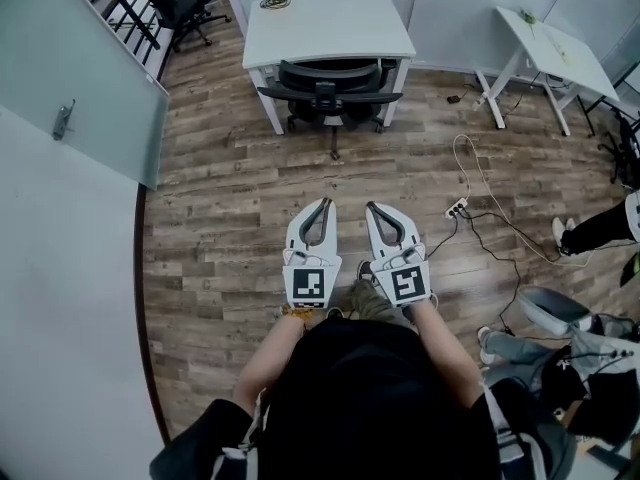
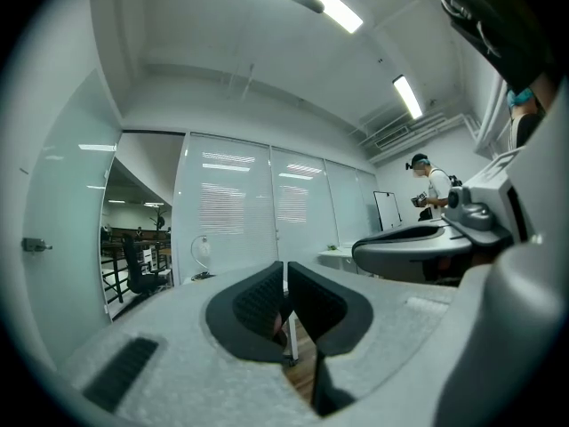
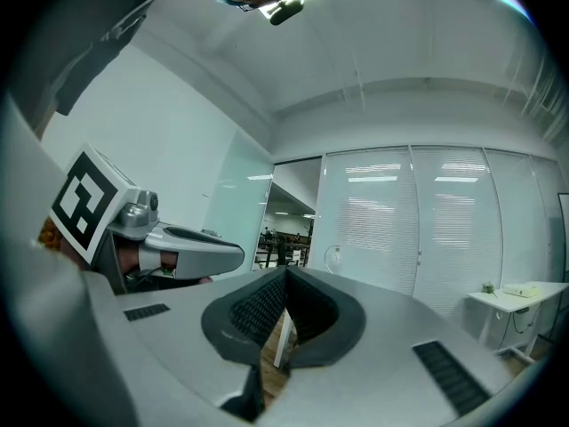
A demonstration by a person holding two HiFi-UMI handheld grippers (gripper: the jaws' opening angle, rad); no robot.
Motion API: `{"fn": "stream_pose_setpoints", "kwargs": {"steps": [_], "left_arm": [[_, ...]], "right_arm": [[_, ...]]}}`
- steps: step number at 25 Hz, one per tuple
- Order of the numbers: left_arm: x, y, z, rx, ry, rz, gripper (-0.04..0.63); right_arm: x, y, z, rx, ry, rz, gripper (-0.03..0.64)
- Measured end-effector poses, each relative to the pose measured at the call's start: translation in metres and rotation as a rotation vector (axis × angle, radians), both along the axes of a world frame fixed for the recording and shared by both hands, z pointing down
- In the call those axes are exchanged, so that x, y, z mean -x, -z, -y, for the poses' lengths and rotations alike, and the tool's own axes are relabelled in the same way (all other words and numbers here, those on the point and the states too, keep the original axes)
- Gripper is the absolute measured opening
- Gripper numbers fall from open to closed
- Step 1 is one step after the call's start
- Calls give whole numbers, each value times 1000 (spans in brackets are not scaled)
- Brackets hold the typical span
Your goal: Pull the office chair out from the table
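Note:
A black office chair point(image 1: 331, 90) stands tucked under the near edge of a white table point(image 1: 325, 23) at the top of the head view. My left gripper point(image 1: 326, 204) and right gripper point(image 1: 371, 207) are held side by side over the wood floor, well short of the chair and pointing toward it. Both are shut with nothing between their jaws. In the left gripper view the left gripper point(image 2: 284, 269) has its black pads closed together; the right gripper point(image 3: 285, 276) looks the same in the right gripper view. The chair is hidden behind the jaws in both gripper views.
A glass partition point(image 1: 75, 78) runs along the left. A second white table point(image 1: 552, 53) stands at the upper right. A power strip point(image 1: 456, 208) with trailing cables lies on the floor right of my grippers. People sit at the right edge, near another chair point(image 1: 553, 311).

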State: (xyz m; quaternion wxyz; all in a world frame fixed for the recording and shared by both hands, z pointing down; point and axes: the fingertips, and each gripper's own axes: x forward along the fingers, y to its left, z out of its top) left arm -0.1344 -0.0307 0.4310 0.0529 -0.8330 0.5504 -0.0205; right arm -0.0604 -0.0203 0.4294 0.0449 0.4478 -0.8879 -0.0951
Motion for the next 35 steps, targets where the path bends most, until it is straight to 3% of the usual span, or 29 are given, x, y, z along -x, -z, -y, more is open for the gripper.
{"fn": "stream_pose_setpoints", "kwargs": {"steps": [7, 15, 23, 28, 35], "left_arm": [[-24, -2, 68, 14, 50, 28, 31], [-35, -25, 128, 39, 114, 114, 31], [-19, -39, 181, 58, 150, 160, 31], [-8, -45, 219, 43, 126, 195, 31], [32, -68, 279, 58, 137, 268, 32]], "right_arm": [[-32, -1, 74, 10, 43, 0, 6], [-67, -15, 147, 55, 87, -12, 6], [-70, -32, 205, 70, 110, -57, 6], [-65, -37, 241, 59, 91, -96, 6], [-57, -57, 298, 70, 66, -235, 8]]}}
